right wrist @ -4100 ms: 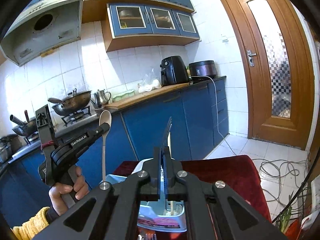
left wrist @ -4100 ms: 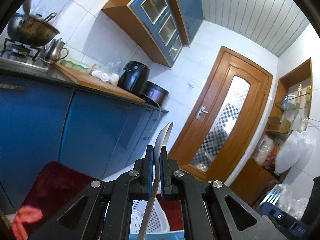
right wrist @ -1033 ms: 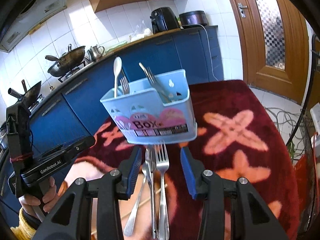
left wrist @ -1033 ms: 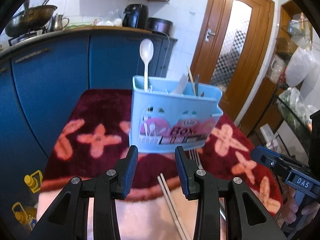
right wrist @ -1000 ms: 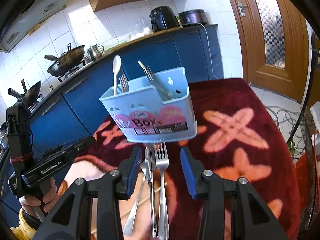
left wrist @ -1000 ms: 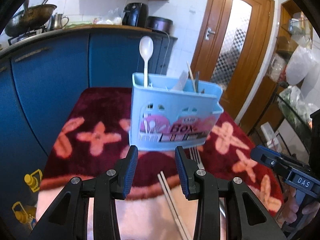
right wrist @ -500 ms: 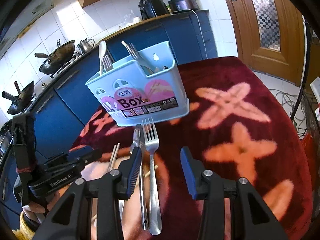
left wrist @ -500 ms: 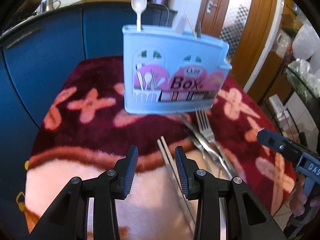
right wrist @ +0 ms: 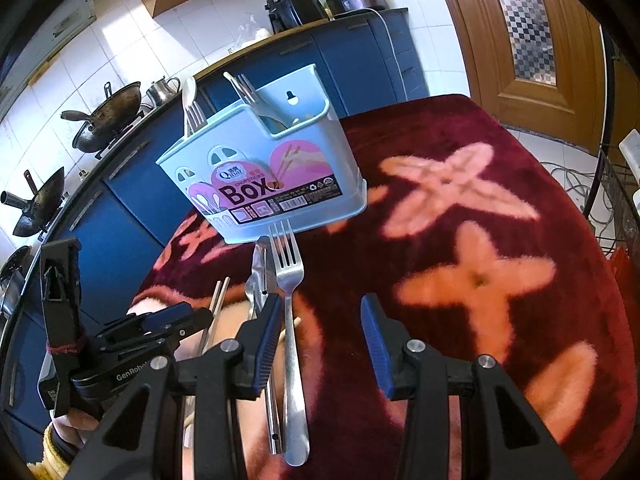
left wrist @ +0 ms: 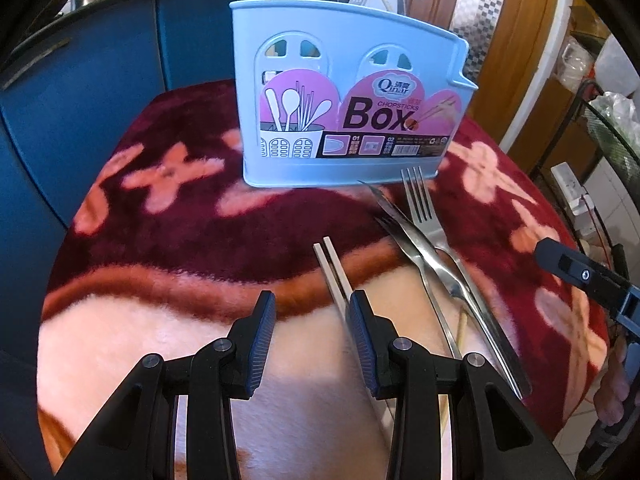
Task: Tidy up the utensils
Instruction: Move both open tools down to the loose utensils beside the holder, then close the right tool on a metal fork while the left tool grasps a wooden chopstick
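chopsticks [left wrist: 334,276] lie just beside left tool's [left wrist: 312,316] gaping right finger.

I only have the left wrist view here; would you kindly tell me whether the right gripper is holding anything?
Observer: No, the right gripper is open and empty, over the blanket.
Operator: Thank you. What stands in the box beside the white spoon?
Observer: A fork stands tines up right beside the spoon, at the left end of the box.
Operator: And where does the loose fork lie relative to the right gripper?
Observer: In the right wrist view the loose fork runs lengthwise through the gripper's gap, close to its left finger, tines toward the box.
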Demonstrator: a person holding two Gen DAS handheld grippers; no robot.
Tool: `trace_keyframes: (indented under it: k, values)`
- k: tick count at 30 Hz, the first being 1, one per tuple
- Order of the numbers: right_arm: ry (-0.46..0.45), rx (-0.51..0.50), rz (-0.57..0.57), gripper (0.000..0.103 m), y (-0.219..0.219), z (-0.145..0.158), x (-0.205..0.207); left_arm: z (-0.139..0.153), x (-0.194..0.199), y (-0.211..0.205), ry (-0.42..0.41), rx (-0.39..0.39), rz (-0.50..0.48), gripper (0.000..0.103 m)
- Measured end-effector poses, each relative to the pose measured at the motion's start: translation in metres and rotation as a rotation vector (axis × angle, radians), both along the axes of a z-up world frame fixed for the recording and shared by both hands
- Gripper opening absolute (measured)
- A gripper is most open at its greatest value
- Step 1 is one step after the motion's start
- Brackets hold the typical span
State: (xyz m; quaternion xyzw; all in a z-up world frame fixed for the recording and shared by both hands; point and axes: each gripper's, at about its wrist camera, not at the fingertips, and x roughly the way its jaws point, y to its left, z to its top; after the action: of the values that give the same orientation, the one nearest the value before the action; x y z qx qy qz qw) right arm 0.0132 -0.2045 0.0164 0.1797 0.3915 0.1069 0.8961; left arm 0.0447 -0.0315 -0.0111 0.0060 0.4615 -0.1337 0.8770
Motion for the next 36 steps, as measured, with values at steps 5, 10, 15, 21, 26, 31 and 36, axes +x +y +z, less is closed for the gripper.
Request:
trace_keyframes:
  k: [5, 10, 15, 21, 26, 31, 36]
  values:
    - [0.006, 0.012, 0.002, 0.044, 0.0, -0.005, 0.001, -0.001, 0.005, 0.001, 0.039, -0.028, 0.022, 0.039]
    - [0.006, 0.02, 0.006, 0.044, -0.001, -0.006, 0.0, -0.002, 0.007, 0.003, 0.053, -0.048, 0.039, 0.038]
    - [0.002, 0.033, -0.005, 0.044, -0.006, -0.006, -0.001, -0.002, 0.005, 0.007, 0.074, -0.062, 0.059, 0.034]
    - [0.004, 0.042, -0.009, 0.044, -0.01, -0.008, -0.001, -0.001, 0.0, 0.005, 0.074, -0.024, 0.055, 0.033]
    - [0.006, 0.051, -0.002, 0.044, -0.009, -0.01, 0.0, -0.005, 0.006, -0.003, 0.108, 0.006, 0.04, 0.034]
    - [0.006, 0.049, 0.01, 0.044, -0.007, -0.01, -0.001, -0.005, 0.007, -0.008, 0.107, 0.037, 0.026, 0.032]
    - [0.016, 0.029, 0.034, 0.044, -0.002, -0.01, 0.004, -0.002, 0.005, -0.006, 0.11, -0.028, 0.001, 0.01]
